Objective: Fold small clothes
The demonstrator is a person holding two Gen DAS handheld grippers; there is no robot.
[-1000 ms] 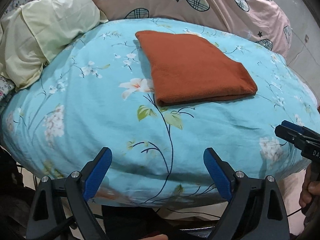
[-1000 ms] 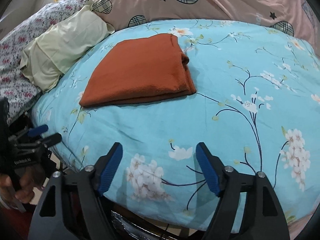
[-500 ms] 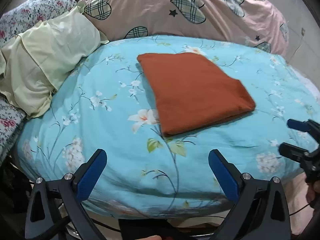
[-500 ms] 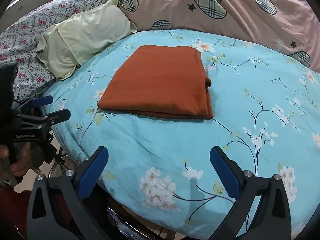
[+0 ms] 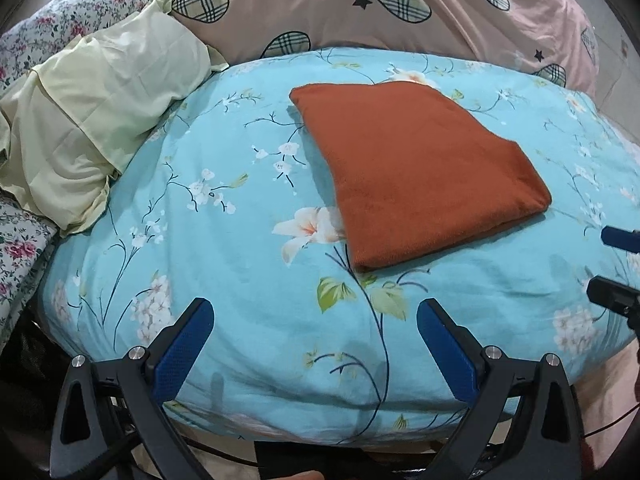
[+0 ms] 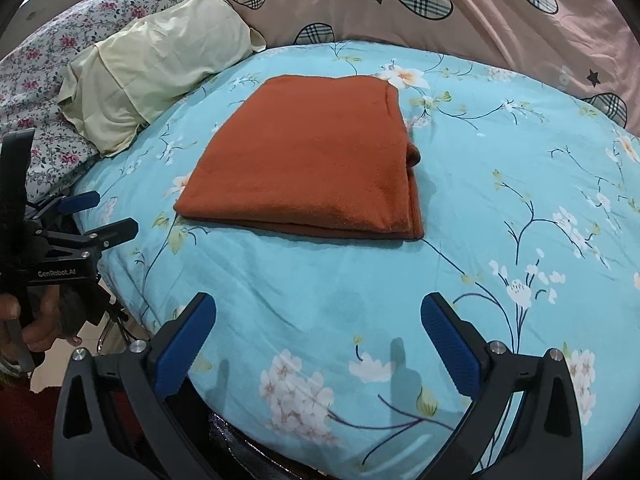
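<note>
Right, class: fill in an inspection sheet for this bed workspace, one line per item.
Surface: blue floral duvet, lightly wrinkled.
Job's things: orange cloth folded into a flat rectangle, lying on the duvet, touched by neither gripper.
Clutter: pale yellow pillow at the duvet's left edge.
Grippers: left gripper open, empty; right gripper open, empty; both short of the cloth.
Cables: thin dark cable low right in the left view.
Surroundings: pink heart-print quilt behind, flowered bedding left.
</note>
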